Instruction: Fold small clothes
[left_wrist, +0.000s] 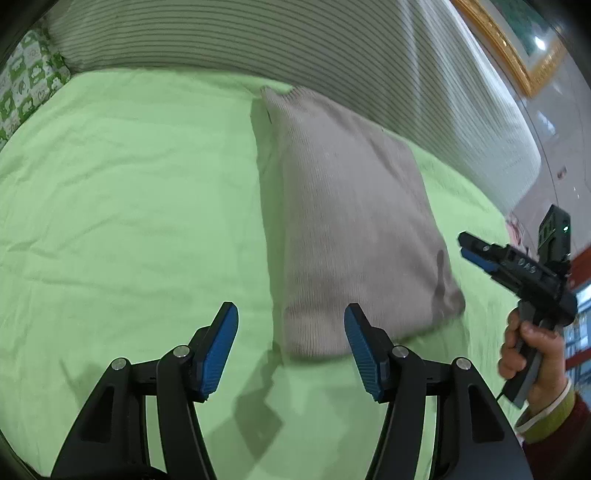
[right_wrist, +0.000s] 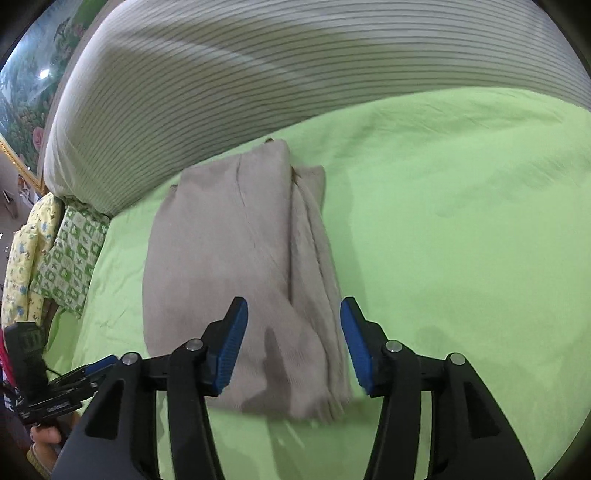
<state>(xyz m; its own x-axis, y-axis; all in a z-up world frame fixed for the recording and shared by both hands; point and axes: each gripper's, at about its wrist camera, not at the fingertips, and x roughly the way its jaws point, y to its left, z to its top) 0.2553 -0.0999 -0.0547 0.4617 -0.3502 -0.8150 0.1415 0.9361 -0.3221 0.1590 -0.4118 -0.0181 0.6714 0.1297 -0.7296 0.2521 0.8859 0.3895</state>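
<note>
A beige knitted garment (left_wrist: 354, 221) lies folded into a long rectangle on the green bedsheet (left_wrist: 129, 206); in the right wrist view the garment (right_wrist: 236, 258) shows stacked layers along its right side. My left gripper (left_wrist: 291, 332) is open and empty, held above the sheet just before the garment's near edge. My right gripper (right_wrist: 293, 328) is open and empty, hovering over the garment's near end. In the left wrist view the right gripper (left_wrist: 469, 247) shows at the right, held in a hand. The left gripper (right_wrist: 85, 373) shows at the lower left of the right wrist view.
A large grey striped quilt (left_wrist: 295, 48) lies along the far side of the bed. A green patterned pillow (right_wrist: 70, 258) and a yellow patterned cloth (right_wrist: 26, 266) lie at the bed's end. A gold picture frame (left_wrist: 506, 48) hangs on the wall.
</note>
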